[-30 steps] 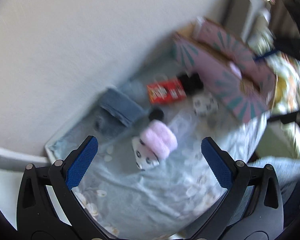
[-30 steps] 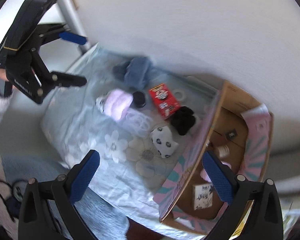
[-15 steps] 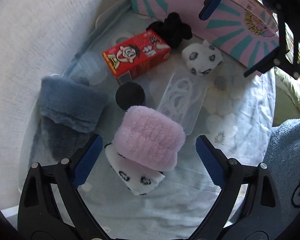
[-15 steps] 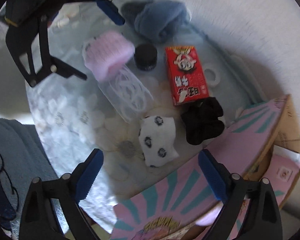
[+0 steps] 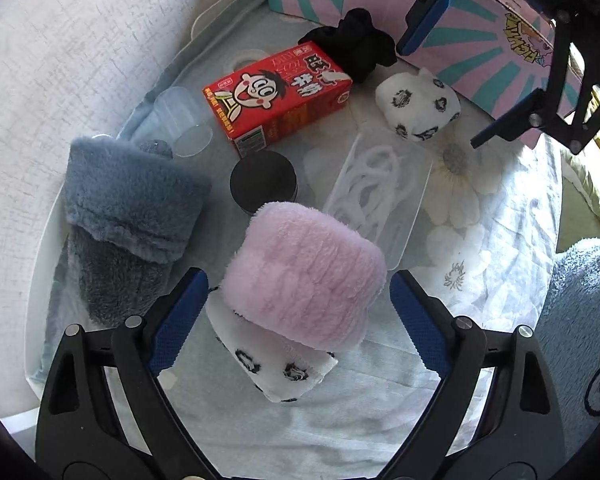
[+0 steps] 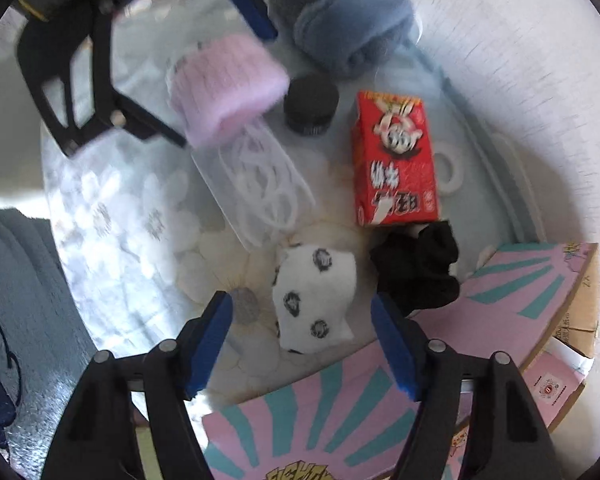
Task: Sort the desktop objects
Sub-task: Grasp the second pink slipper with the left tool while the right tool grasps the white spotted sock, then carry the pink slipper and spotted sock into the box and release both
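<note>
My left gripper (image 5: 296, 320) is open, its jaws on either side of a pink fluffy sock (image 5: 304, 276) that lies on a white spotted sock (image 5: 276, 368). My right gripper (image 6: 308, 340) is open around a rolled white spotted sock (image 6: 316, 300); the sock also shows in the left wrist view (image 5: 418, 104). A blue-grey fluffy sock (image 5: 128, 216), a black round jar (image 5: 262, 184), a red milk carton (image 5: 278, 96), a black scrunchie (image 5: 356, 46) and a clear case of white cable (image 5: 376, 196) lie on the flowered cloth.
A pink and teal cardboard box (image 6: 532, 292) stands at the table's end, next to the scrunchie (image 6: 416, 268). A clear cup (image 5: 184, 124) and a tape ring (image 6: 448, 172) lie near the white wall. A blue towel (image 5: 580, 320) is at the near edge.
Both grippers have come down close to the table. The left one now straddles the pink sock, the right one straddles the rolled spotted sock. Both remain open.
</note>
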{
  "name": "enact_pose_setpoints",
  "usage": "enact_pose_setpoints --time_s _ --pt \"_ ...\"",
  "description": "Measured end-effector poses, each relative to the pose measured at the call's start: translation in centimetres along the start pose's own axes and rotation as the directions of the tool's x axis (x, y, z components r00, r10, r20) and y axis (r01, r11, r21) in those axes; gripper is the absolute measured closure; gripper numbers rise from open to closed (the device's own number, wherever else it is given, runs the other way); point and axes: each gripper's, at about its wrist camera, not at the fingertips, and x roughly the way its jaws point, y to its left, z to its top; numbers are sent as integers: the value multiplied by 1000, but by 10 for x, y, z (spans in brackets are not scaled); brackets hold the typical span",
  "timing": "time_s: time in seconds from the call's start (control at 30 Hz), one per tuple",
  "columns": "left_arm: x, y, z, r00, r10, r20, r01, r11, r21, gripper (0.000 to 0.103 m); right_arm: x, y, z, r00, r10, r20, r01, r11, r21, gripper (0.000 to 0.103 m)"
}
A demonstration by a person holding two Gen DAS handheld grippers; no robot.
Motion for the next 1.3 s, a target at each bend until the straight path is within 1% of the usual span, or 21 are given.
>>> enact_pose_setpoints --time_s 0.07,0.13,0.17,0.2,0.23,0.27,0.3,0.33,0.4,0.47,0.53,0.67,0.87,0.93,1.0,1.03,1.07,1.1,1.17,1.2,1.3 --pt "2 0 -1 1000 -13 -12 13 1000 0 21 8 1 1 1000 2 -28 -3 1000 -7 35" --pt "1 -1 -1 1000 -15 -6 15 1000 7 23 15 1 2 999 8 -49 -8 1000 -2 36" --pt "0 -1 -2 1000 -22 -2 22 1000 8 28 17 1 3 998 12 -55 -12 1000 3 45" --pt "-2 -1 -2 1000 -31 3 31 999 7 35 19 1 4 998 25 -65 -24 1000 13 60" --pt "-4 0 -2 999 -35 7 35 999 2 40 21 0 4 996 39 -76 -37 999 22 65" --pt "-6 1 -2 999 -40 11 40 999 -6 51 22 1 5 996 32 -80 -31 999 22 72" --pt "-8 2 -2 999 -45 17 45 999 -15 58 21 2 5 997 28 -78 -26 999 22 72" --pt "-10 3 -2 998 -57 19 57 998 -24 60 20 2 5 997 29 -74 -27 999 22 73" --pt "-14 4 -3 997 -71 21 72 997 -26 69 16 4 4 998 22 -64 -20 999 28 74" --pt "-19 4 -4 997 -73 30 74 997 -25 74 14 5 4 998 21 -62 -18 999 41 75" --pt "-24 4 -5 996 -86 28 87 996 -34 76 12 5 3 998 15 -56 -12 998 59 75" --pt "-35 -3 -6 997 -75 19 76 997 -12 77 4 9 3 999 15 -52 -11 997 79 75" --pt "-75 -9 -1 998 -52 22 52 998 18 77 -33 15 3 1000 17 -5 -17 993 115 75" --pt "-92 -1 13 999 -40 34 39 999 33 77 -50 16 3 1000 21 18 -23 990 139 75" --pt "-114 -1 24 998 -30 57 27 999 41 77 -69 18 3 999 17 37 -22 987 156 75" --pt "-123 2 24 998 -23 67 20 999 45 77 -79 18 4 999 15 44 -22 986 164 75" --pt "-123 -5 23 997 -18 74 15 999 48 77 -86 24 4 999 14 46 -22 985 172 75" --pt "-136 -5 27 996 -8 89 3 998 56 77 -96 24 4 999 3 49 -11 983 181 75" --pt "-142 -4 32 994 4 106 -11 998 60 77 -111 17 6 999 -8 51 -2 980 200 75" --pt "-148 -3 36 993 5 122 -12 998 58 77 -115 17 -8 999 -9 51 -2 976 216 75" --pt "-173 2 51 987 16 162 -23 999 40 77 -141 15 -20 997 -43 67 25 967 252 75"
